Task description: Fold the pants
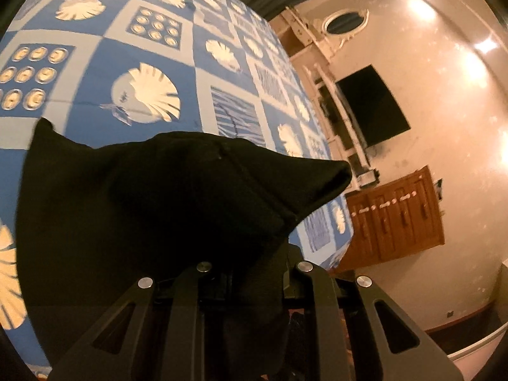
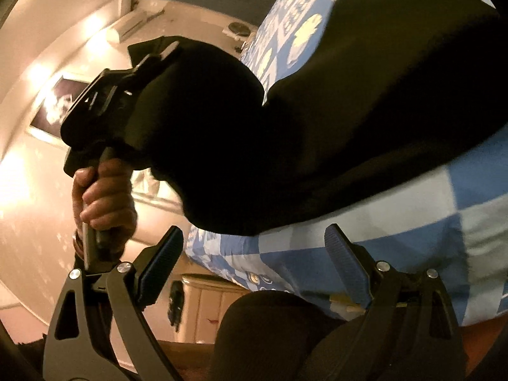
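Pants (image 1: 152, 209) are mid-fold, I judge: black cloth is bunched and lifted in my left gripper (image 1: 250, 273), whose fingers are closed on a thick gathered edge that hides their tips. From the right wrist view the rest of the pants (image 2: 365, 111) drapes from that grip down onto the bed (image 2: 460, 197) with its blue patterned cover, so one end is up in the air above the bed's edge and the other lies on the cover. My right gripper (image 2: 254, 254) has its fingers (image 2: 346, 254) spread wide with nothing between them, just beside the lower hem of the cloth. No neat layer shows yet; laying the carried end down, smoothing and any further folds look left to do.
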The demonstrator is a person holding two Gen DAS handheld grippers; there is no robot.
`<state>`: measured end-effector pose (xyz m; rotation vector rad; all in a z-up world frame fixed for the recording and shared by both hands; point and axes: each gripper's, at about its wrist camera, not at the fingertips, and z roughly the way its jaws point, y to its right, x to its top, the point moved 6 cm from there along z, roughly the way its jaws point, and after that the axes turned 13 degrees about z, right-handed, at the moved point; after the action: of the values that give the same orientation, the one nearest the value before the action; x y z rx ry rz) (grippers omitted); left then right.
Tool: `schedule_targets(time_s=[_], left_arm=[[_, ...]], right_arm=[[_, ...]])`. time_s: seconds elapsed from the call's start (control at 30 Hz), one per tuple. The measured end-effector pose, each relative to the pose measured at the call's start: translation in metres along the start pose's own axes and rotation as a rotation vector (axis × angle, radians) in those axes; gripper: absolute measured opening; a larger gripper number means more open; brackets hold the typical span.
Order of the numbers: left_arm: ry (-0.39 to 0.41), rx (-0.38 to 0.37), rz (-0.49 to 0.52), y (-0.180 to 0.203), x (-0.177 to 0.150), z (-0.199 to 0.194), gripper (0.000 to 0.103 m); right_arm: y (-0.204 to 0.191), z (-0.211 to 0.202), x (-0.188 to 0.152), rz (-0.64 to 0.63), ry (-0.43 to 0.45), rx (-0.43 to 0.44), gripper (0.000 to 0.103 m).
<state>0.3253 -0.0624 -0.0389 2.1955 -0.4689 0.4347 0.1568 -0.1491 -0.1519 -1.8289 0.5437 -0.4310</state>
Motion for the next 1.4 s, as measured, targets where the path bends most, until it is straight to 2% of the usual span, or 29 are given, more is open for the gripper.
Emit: schedule_targets(time_s=[0.3,0.37,0.43,0.47,0.5,0.57,0.67,0.73,0.87,0.97,1.07,1.2,1.3,1.4], left_arm=[[-0.096,0.126,0.073,-0.005,-0.019,0.067,0.02],[-0.103,0.14,0.095,-0.001,-0.021,0.074,0.031],[-0.107,0.115,0.096,0.005,-0.021,0.078,0.048],[-0.105,0.101,0.095,0.009,-0.021,0.08,0.052],[-0.099,0.079,0.096,0.014,-0.02,0.081,0.058],[-0.081,0.034,0.114,0.027,-0.019,0.08,0.059],[-0.034,0.026,0.166,0.045,-0.015,0.068,0.059],[0.021,0.049,0.185,0.05,-0.015,0.048,0.073],[0.136,0.146,0.18,0.03,-0.021,0.0,0.075],[0.187,0.285,0.133,-0.006,-0.035,-0.036,0.08],[0.223,0.365,0.022,-0.05,-0.056,-0.066,0.081],[0.239,0.386,-0.169,-0.103,-0.094,-0.088,0.081],[0.227,0.387,-0.287,-0.126,-0.103,-0.091,0.081],[0.244,0.402,-0.351,-0.137,-0.105,-0.092,0.081]], right_arm=[[0.009,-0.01,0.007,0.047,0.036,0.008,0.091],[0.01,-0.013,0.008,0.051,0.046,0.002,0.091],[0.011,-0.016,0.008,0.06,0.057,-0.005,0.091],[0.013,-0.018,0.009,0.068,0.064,-0.009,0.091],[0.014,-0.02,0.009,0.073,0.069,-0.017,0.091],[0.016,-0.024,0.01,0.076,0.074,-0.036,0.091],[0.011,-0.035,0.01,0.047,0.097,-0.066,0.091],[0.005,-0.043,0.012,0.014,0.111,-0.077,0.091],[-0.02,-0.067,0.027,-0.082,0.17,-0.122,0.091],[-0.029,-0.082,0.051,-0.109,0.228,-0.175,0.091],[-0.028,-0.082,0.078,-0.093,0.245,-0.24,0.091],[-0.023,-0.065,0.105,-0.085,0.202,-0.301,0.091],[-0.014,-0.045,0.114,-0.043,0.151,-0.328,0.091],[-0.018,-0.031,0.114,-0.064,0.112,-0.356,0.091]])
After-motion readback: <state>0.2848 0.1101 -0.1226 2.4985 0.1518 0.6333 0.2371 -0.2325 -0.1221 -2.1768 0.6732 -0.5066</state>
